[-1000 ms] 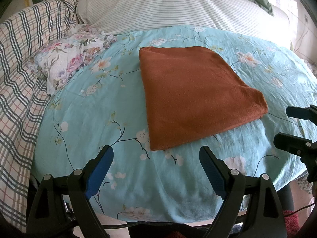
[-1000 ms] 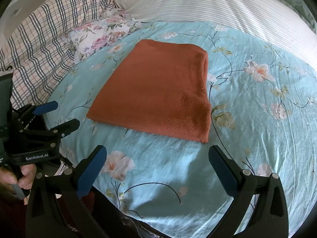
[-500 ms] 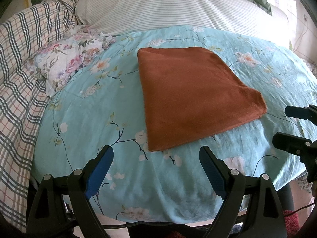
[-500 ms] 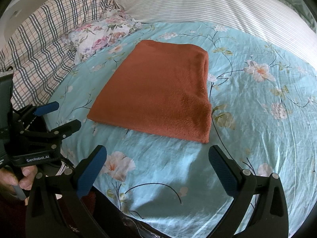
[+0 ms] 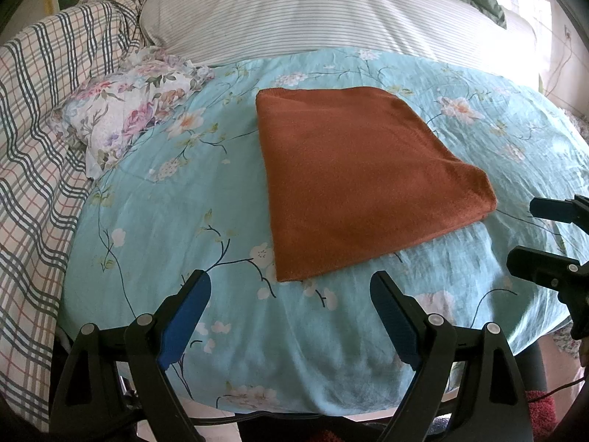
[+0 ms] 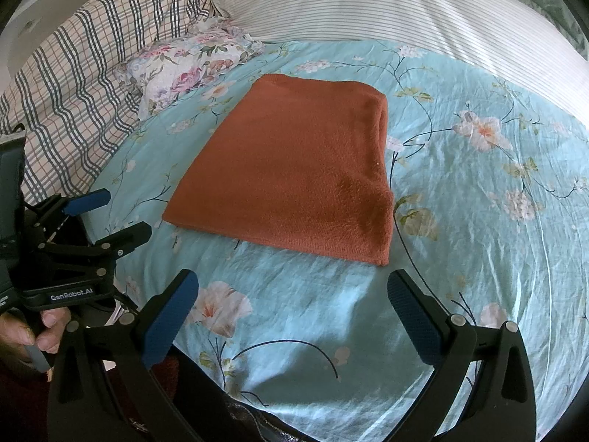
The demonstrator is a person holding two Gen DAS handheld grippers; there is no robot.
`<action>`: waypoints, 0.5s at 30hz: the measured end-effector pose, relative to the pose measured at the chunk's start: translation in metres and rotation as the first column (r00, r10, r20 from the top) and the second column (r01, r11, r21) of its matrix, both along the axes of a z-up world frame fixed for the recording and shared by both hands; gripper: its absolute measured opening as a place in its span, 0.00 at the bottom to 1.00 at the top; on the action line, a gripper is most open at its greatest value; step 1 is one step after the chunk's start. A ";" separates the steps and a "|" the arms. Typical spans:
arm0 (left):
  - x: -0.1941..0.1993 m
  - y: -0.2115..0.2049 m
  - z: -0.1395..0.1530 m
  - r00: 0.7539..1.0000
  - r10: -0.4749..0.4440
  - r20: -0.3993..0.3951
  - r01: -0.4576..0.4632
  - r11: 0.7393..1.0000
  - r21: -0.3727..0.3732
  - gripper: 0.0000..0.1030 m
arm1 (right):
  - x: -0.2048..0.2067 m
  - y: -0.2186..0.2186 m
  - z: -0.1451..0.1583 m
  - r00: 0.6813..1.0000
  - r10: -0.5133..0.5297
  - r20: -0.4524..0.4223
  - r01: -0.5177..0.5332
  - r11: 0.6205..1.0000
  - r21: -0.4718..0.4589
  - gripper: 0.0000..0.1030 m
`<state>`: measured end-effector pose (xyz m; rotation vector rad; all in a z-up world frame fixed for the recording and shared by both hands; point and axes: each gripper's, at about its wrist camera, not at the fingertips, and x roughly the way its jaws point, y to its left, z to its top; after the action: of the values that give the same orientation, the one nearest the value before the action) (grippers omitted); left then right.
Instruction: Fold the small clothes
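Note:
A rust-orange cloth (image 5: 353, 180) lies folded flat in a rectangle on the light-blue floral sheet (image 5: 184, 221); it also shows in the right wrist view (image 6: 294, 169). My left gripper (image 5: 291, 291) is open and empty, just short of the cloth's near left corner. My right gripper (image 6: 294, 294) is open and empty, near the cloth's near right corner. Each gripper shows in the other's view: the right one at the right edge (image 5: 530, 235), the left one at the left edge (image 6: 125, 213). Neither touches the cloth.
A floral pillow (image 5: 125, 118) lies left of the cloth. A plaid blanket (image 5: 40, 147) is bunched along the left. A striped cover (image 5: 313, 18) spans the far side. The bed's near edge drops off just under the grippers.
Both grippers have drifted very slightly; the cloth sits a touch higher in the left wrist view. The cloth has not moved and both grippers stay open.

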<state>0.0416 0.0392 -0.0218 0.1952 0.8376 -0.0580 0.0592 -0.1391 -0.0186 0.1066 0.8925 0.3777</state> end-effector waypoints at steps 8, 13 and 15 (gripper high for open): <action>0.000 -0.001 0.000 1.000 0.003 0.001 -0.003 1.000 0.001 0.86 | 0.001 0.000 0.001 1.000 0.002 0.002 -0.002 1.000 0.001 0.99; 0.001 -0.002 0.001 1.000 -0.002 0.001 0.002 1.000 0.003 0.86 | 0.004 0.002 0.004 1.000 0.000 0.003 -0.001 1.000 0.006 0.99; 0.003 -0.004 0.002 1.000 -0.005 0.001 0.005 1.000 0.003 0.86 | 0.004 0.003 0.005 1.000 0.002 0.004 -0.002 1.000 0.006 0.99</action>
<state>0.0447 0.0353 -0.0202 0.1999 0.8361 -0.0614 0.0637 -0.1357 -0.0140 0.1107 0.8877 0.3827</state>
